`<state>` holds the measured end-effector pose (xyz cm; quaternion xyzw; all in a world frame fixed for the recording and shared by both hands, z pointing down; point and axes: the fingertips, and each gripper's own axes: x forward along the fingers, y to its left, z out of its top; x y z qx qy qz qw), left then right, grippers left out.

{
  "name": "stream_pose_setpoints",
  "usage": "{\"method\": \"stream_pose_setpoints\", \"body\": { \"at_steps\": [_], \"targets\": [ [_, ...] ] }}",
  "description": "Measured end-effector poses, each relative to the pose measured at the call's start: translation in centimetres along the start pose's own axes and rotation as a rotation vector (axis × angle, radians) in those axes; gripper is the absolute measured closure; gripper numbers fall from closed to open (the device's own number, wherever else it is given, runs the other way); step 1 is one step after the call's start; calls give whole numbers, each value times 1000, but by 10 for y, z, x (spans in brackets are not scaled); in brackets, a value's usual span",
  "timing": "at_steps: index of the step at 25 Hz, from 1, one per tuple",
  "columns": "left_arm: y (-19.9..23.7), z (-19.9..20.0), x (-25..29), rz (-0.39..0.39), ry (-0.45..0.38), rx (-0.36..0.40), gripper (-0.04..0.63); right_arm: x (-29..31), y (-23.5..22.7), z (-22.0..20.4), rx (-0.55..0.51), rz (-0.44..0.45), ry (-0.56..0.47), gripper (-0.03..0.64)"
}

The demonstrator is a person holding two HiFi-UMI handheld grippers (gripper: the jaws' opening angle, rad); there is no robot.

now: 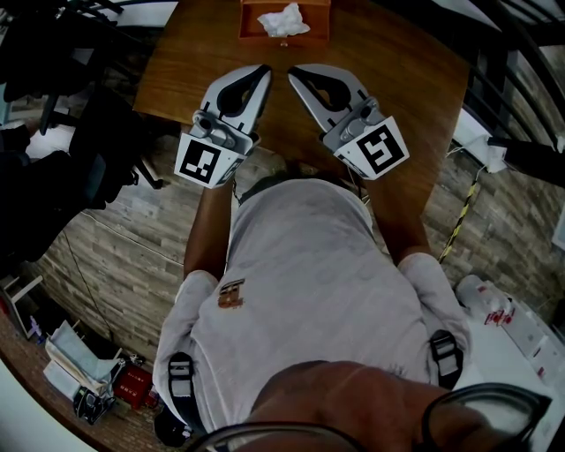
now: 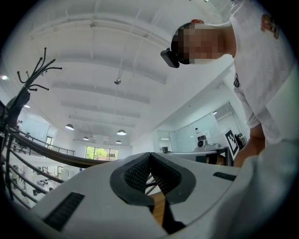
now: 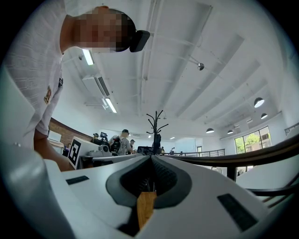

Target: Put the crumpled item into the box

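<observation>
Crumpled item [image 1: 283,19] lies inside box [image 1: 250,26] at tabletop [image 1: 397,79] far edge. Left gripper [image 1: 264,71] and right gripper [image 1: 293,71]: fingers clenched, empty, short of box. Placement looks done; best to keep both clear of box.

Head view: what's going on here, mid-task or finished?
A person holds a gripper in each hand over the wooden table. The left gripper and right gripper both have their fingers closed on nothing, tips close together and pointing toward the box. The crumpled white item lies inside the box at the table's far edge, so the placing looks done.
</observation>
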<state>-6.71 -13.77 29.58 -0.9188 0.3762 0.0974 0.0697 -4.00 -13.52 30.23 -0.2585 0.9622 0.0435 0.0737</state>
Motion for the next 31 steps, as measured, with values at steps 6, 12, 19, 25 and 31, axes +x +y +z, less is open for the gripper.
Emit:
{"method": "stream_pose_setpoints", "body": {
  "at_steps": [6,12,19,25,31],
  "targets": [
    [6,-2,0,5,-2,-7,576,7,-5,4,2,-14,-38,584],
    [9,-4,2,7,1,-14,575,9,-7,0,6,-15,-22,584],
    [11,-6,1,13,5,-16,575,9,-10,-3,14,-16,-20,584],
    [12,-4,0,19,8,-8,576,10,-10,-3,15,-11,-23,584],
    [14,-2,-3,25,9,-6,576,11,-6,-9,10,5,20,584]
  ]
}}
